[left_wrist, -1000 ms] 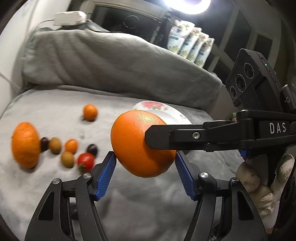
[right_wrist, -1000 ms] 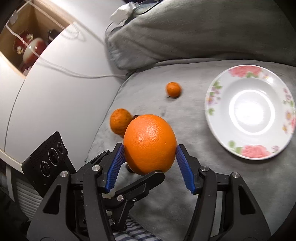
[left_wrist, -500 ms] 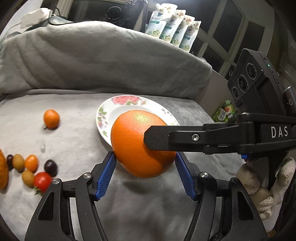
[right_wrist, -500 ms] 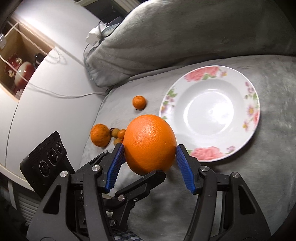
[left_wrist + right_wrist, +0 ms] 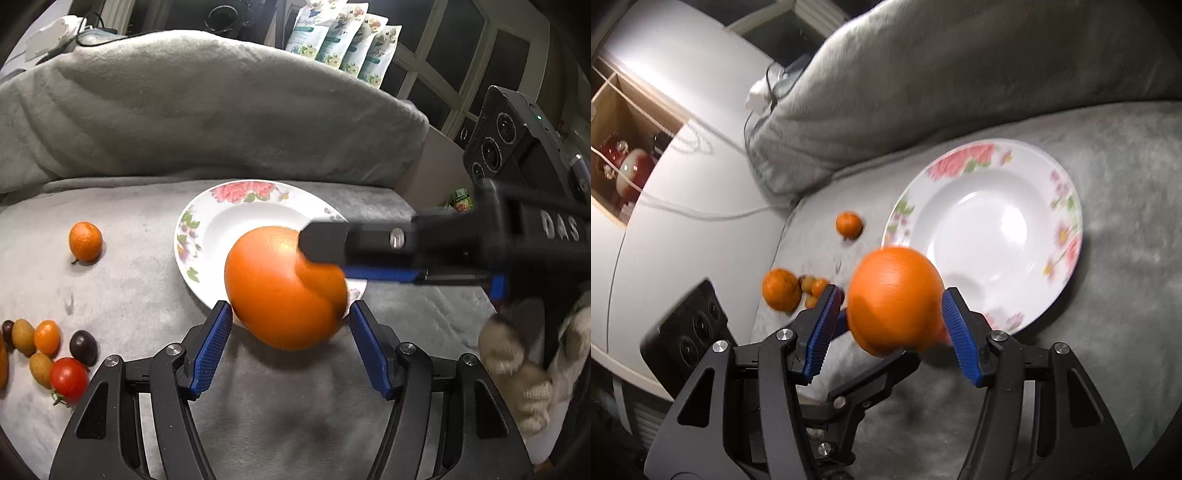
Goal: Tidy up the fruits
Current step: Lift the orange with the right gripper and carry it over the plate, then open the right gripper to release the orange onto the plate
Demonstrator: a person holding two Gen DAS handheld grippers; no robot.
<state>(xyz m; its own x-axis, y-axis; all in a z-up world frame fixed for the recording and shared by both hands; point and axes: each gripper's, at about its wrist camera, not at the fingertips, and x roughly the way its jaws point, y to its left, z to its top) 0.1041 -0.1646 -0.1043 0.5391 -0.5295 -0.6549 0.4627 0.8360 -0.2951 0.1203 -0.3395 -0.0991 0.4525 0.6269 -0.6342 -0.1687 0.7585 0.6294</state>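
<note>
Item: one large orange (image 5: 280, 291), blurred, in the air over the near rim of the flowered plate (image 5: 207, 221), which lies bare on the grey blanket (image 5: 129, 295).

Left gripper (image 5: 290, 308): my blue pads sit against both flanks of the orange; I read this as a grip.

Right gripper (image 5: 890, 293): it comes in crosswise around the same fruit. One pad meets the skin, the other seems to stand a sliver off (the blur is heavy there), so I cannot tell whether it clamps or only brackets.

Other stock, all on the blanket and well apart from the plate's far side: a small mandarin (image 5: 85, 242) just beside the plate; a second orange (image 5: 781, 290); a huddle of small fruits including a cherry tomato (image 5: 69, 374).

Step in hand, by my judgement: carrying the first fruit to the plate; nothing is on it yet.

Next move calls for: shifting forward to the plate's well, lowering until the fruit rests, then parting both sets of fingers gently so that a round thing does not roll off the rim.
</note>
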